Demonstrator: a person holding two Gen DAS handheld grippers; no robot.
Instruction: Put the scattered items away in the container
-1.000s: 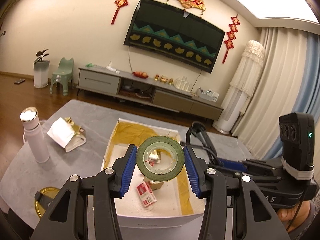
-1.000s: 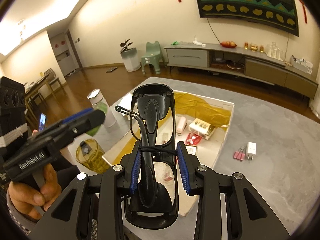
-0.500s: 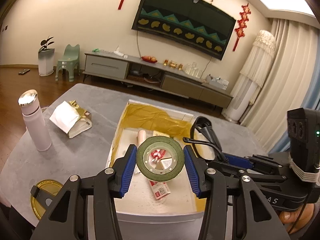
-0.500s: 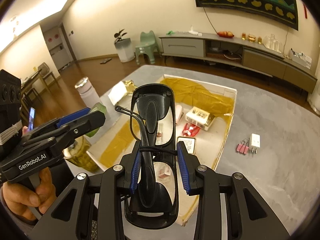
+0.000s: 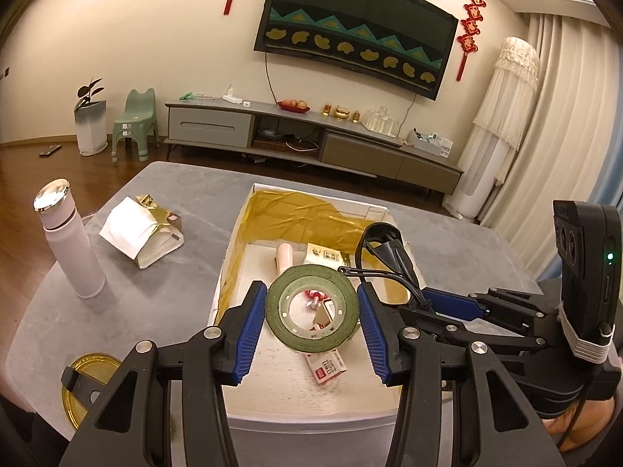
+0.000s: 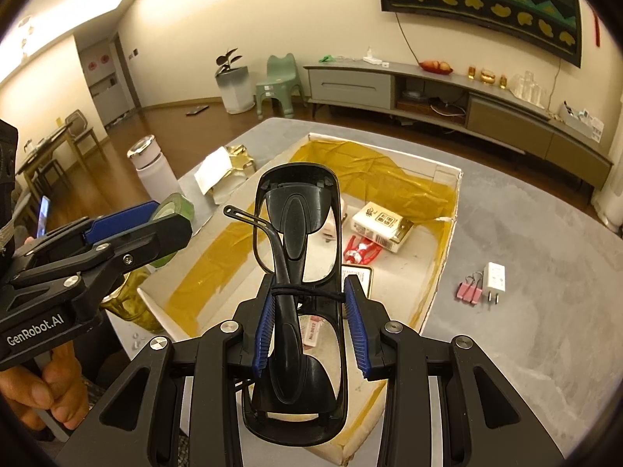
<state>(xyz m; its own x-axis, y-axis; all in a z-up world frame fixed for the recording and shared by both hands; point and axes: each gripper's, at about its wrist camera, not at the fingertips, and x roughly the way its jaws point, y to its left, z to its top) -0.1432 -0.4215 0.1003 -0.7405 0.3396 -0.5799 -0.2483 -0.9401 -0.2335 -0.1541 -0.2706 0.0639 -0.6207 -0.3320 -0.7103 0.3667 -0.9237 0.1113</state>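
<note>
My left gripper (image 5: 311,313) is shut on a green tape roll (image 5: 311,309), held upright above the near half of the white box (image 5: 233,249) lined with gold foil. My right gripper (image 6: 309,311) is shut on folded black glasses (image 6: 298,233), held over the box's near end (image 6: 447,249). In the right wrist view the left gripper (image 6: 128,229) with the tape roll (image 6: 175,210) hangs at the left of the box. In the left wrist view the glasses (image 5: 389,257) show at the right. A white charger plug (image 6: 494,278) and pink binder clips (image 6: 469,292) lie on the table right of the box.
Inside the box lie a white and gold packet (image 6: 381,225), a red item (image 6: 362,251), a pink tube (image 5: 284,258) and small cards. A pink bottle (image 5: 72,245), a crumpled gold and white bag (image 5: 144,229) and a gold lid (image 5: 89,385) sit left of the box. A hand (image 6: 43,385) grips the left tool.
Both grippers have moved forward and tilted down over the box, which now fills more of each view. The tape roll and the glasses stay gripped as before.
</note>
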